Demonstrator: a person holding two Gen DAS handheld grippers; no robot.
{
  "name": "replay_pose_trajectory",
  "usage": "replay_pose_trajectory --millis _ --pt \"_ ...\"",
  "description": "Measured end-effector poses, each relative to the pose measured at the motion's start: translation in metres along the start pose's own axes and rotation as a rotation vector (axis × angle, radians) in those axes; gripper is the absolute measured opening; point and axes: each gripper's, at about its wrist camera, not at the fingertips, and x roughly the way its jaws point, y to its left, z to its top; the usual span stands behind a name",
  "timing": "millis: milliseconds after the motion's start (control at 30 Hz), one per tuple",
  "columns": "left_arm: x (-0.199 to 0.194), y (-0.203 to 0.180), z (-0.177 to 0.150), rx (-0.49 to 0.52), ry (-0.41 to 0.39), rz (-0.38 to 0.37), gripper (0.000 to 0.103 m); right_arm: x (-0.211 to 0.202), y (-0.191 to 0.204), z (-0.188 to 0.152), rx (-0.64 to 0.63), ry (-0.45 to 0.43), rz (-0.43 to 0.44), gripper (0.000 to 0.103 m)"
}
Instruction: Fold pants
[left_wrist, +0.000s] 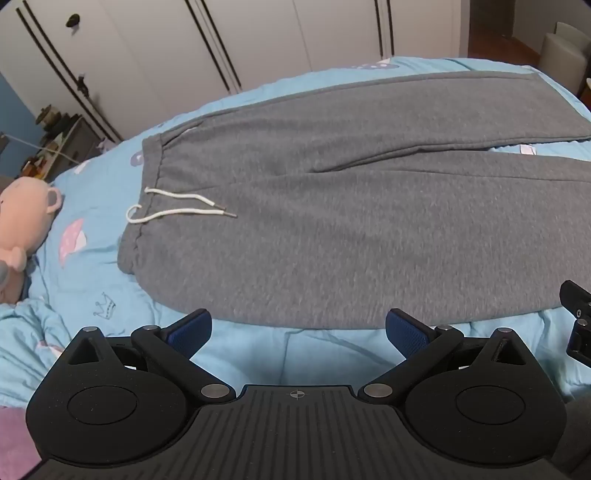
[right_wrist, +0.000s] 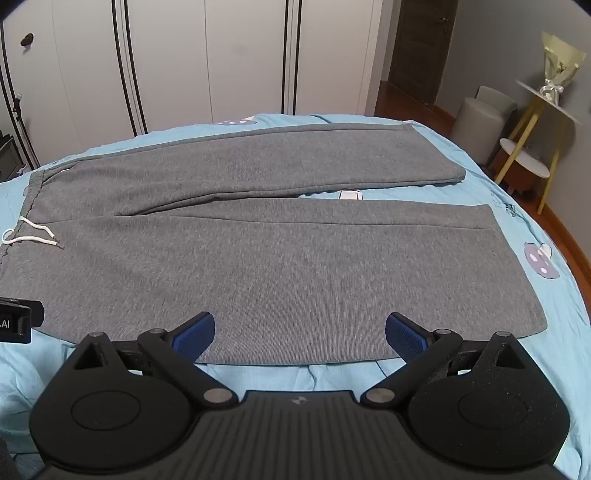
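The left tool (left_wrist: 298, 334) hangs with its blue pads spread wide and nothing between them, tilted down at the near edge of the grey pants (left_wrist: 332, 206). The right tool (right_wrist: 300, 334) is likewise wide open and empty, its pads just over the near hem of the closer leg. Both seem poised this way to pinch that near edge, probably for a lengthwise fold of one leg over the other. Ahead of the tools the pants lie flat on the blue bed (right_wrist: 554, 332), long axis crosswise: waistband and white drawstring (left_wrist: 177, 210) to the left, leg cuffs to the right, legs slightly parted.
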Motion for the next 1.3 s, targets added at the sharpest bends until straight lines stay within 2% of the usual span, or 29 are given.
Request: replay_pose_trajectory --millis 1300 --pt "0.0049 -0.0019 -0.0021 -0.001 0.010 -0.007 0.103 0.0021 0.0001 0.0000 0.000 0.001 -0.005 0.099"
